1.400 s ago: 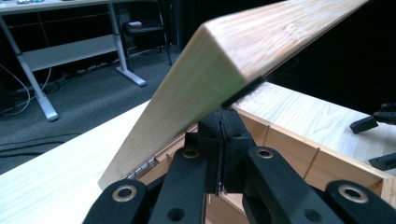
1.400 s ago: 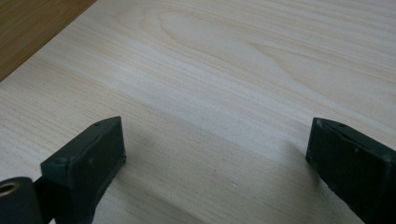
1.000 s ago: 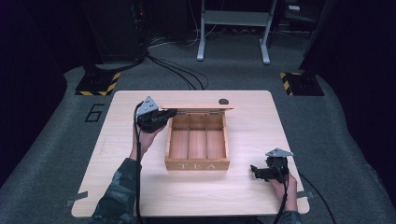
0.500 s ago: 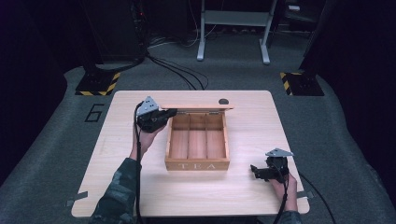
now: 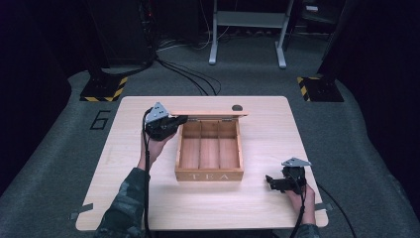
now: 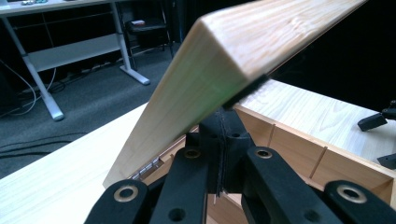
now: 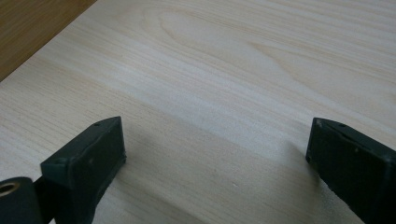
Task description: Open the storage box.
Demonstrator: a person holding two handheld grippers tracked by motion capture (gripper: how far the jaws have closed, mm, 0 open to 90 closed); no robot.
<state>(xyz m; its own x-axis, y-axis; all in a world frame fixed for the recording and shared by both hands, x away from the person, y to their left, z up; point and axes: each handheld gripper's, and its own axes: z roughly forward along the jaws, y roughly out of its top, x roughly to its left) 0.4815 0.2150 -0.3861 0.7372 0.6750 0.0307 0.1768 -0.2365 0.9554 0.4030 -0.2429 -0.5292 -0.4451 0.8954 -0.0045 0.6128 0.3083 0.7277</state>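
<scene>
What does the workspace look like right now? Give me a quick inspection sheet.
Surface: pale wooden table, flat.
Job's things: TEA box, three compartments, nothing inside; lid raised on its hinges.
Clutter: small dark round thing behind the box.
Grippers: left gripper shut beside the lid's corner, its jaws under the lid edge; right gripper open, resting on the table.
Cables: one trails from each gripper; more on the floor.
Surroundings: grey carpet, white stand, hazard-striped bases.

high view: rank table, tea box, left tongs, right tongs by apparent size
1. table
2. tea box
3. left tongs and right tongs: look alike in size, so no ranking between them.
</scene>
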